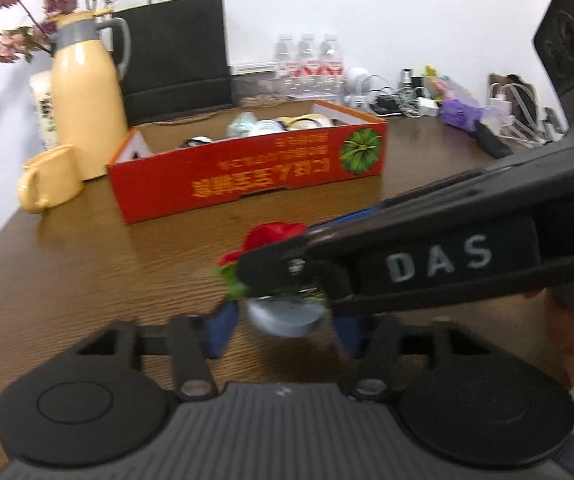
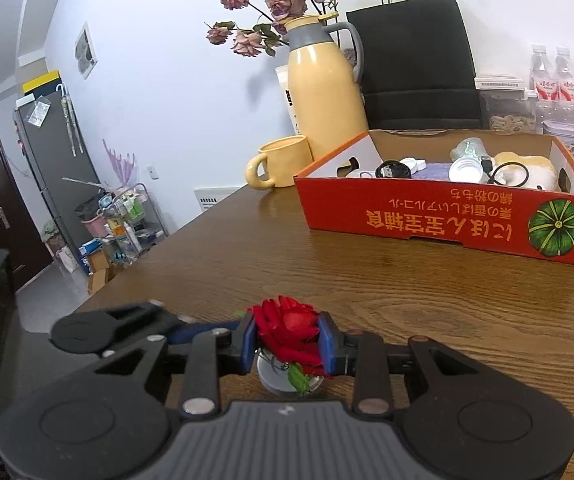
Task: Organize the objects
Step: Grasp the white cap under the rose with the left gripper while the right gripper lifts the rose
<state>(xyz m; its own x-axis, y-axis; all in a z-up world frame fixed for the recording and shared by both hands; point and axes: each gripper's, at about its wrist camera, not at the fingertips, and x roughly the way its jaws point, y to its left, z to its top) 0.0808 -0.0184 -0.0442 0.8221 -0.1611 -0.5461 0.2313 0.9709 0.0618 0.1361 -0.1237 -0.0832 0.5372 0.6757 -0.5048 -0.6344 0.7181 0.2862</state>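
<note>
**Red rose pinched over a grainy wooden table, box waiting beyond**

I am looking across a dark brown wooden table [image 2: 427, 300] with strong grain. Toward its far side an orange cardboard box [image 2: 439, 224] is sitting open, holding small odds and ends, with a yellow thermos jug [image 2: 323, 92], a yellow mug [image 2: 279, 162] and a black paper bag [image 2: 415, 60] behind it. Dried flowers [image 2: 263, 4] are leaning against a white wall, and water bottles [image 2: 563, 76] are standing at the far right. Left of the table, a dark door and a cluttered wire rack are showing.

My right gripper [image 2: 287, 344] is clenching the red rose [image 2: 287, 330] between its blue pads, near the table's front edge. Under the bloom sits a small round pale base [image 2: 283, 380], half covered by petals and leaf.

In the left wrist view everything is blurring. My left gripper [image 1: 283, 330] is bracketing that base [image 1: 285, 318], but I cannot tell whether its pads are touching it. The right tool's black arm is cutting across and hiding most of the rose [image 1: 275, 236].
</note>
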